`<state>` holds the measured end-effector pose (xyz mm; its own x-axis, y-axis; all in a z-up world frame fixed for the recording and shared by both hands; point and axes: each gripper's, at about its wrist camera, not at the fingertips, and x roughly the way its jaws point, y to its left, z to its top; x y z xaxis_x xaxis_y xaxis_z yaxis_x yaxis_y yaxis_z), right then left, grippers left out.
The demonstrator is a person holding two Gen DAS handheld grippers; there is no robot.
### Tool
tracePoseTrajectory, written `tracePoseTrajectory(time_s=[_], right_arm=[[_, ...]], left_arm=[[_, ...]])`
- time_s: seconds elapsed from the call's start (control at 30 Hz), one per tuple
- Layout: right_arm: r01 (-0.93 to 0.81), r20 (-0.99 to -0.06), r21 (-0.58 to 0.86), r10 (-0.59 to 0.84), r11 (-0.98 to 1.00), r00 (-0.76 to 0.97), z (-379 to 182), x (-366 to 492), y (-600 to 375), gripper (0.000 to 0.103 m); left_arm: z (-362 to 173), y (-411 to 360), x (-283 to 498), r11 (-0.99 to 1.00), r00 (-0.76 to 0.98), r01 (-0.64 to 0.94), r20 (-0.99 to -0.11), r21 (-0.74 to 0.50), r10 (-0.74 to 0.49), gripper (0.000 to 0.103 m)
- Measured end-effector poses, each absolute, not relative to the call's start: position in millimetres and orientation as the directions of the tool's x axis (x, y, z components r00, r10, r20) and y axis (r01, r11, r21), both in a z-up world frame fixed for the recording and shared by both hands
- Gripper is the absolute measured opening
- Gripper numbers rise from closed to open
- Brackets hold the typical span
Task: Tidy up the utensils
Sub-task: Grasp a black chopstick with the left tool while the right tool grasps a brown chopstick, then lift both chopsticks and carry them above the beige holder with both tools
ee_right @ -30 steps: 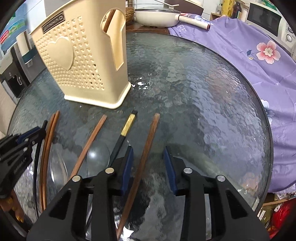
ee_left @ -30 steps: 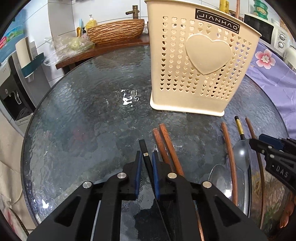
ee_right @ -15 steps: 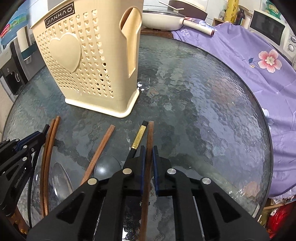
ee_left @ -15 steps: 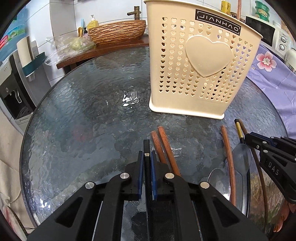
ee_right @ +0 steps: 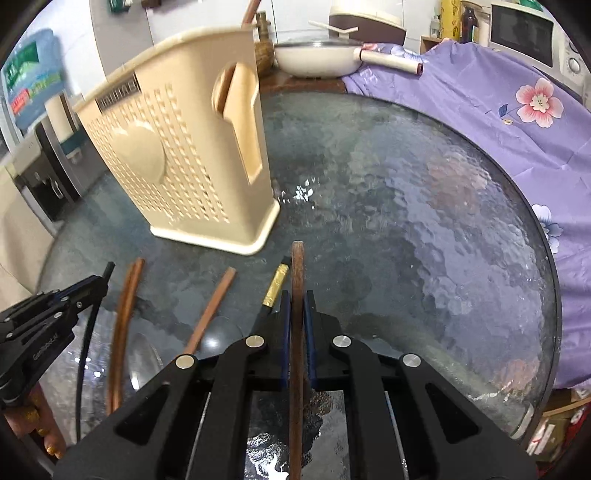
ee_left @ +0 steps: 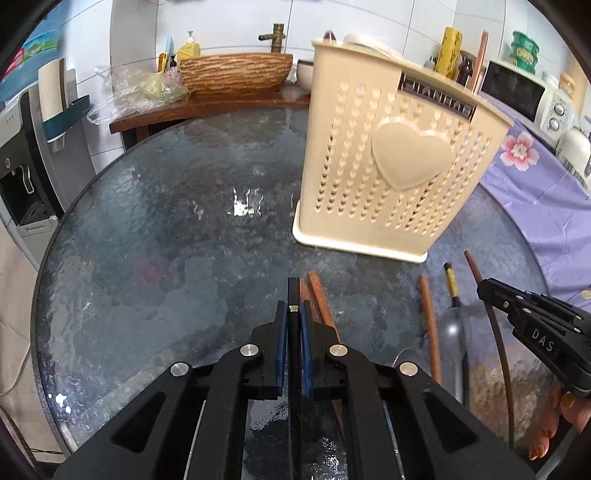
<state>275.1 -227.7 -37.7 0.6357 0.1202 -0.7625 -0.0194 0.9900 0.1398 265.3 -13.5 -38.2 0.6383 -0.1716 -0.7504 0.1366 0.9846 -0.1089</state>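
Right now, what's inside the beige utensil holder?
One brown stick end pokes above the beige utensil holder rim in the right wrist view. Its perforated walls hide everything lower; contents otherwise cannot be seen.

Behind the round glass table (ee_left: 155,229), a wooden shelf (ee_left: 207,107) is seen bearing a ribbed brown basin (ee_left: 234,72) under a brass tap (ee_left: 275,36), with a yellow soap bottle (ee_left: 189,46) and a crumpled plastic bag (ee_left: 136,92) beside it. A purple flowered cloth (ee_right: 498,122) is draped along the table's far side. A white pan (ee_right: 314,59) and a microwave (ee_left: 524,98) are set beyond it. A water dispenser (ee_left: 22,162) is stood at the left.
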Motion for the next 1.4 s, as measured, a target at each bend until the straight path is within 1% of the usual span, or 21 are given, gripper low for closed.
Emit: tracePoseTrajectory(time_s=[0.27, 0.63, 0.87, 1.4], right_arm=[[-0.074, -0.698, 0.247, 0.23, 0.966, 0.678, -13, 264, -238, 0.008], [-0.18, -0.564, 0.354, 0.363, 0.918, 0.742, 38, 230, -251, 0.008], [-0.23, -0.52, 0.358, 0.399, 0.905, 0.755, 60, 216, -252, 0.008], [-0.297, -0.46, 0.331, 0.427, 0.896, 0.778, 95, 195, -242, 0.008]], left_arm=[[-16, -6, 257, 0.978, 0.67, 0.142, -0.712, -0.152, -0.208, 0.007], [25, 9, 231, 0.955, 0.717, 0.189, -0.632, -0.23, -0.294, 0.007], [43, 11, 221, 0.94, 0.731, 0.223, -0.594, -0.259, -0.337, 0.007], [72, 19, 200, 0.927, 0.764, 0.264, -0.53, -0.266, -0.369, 0.007]])
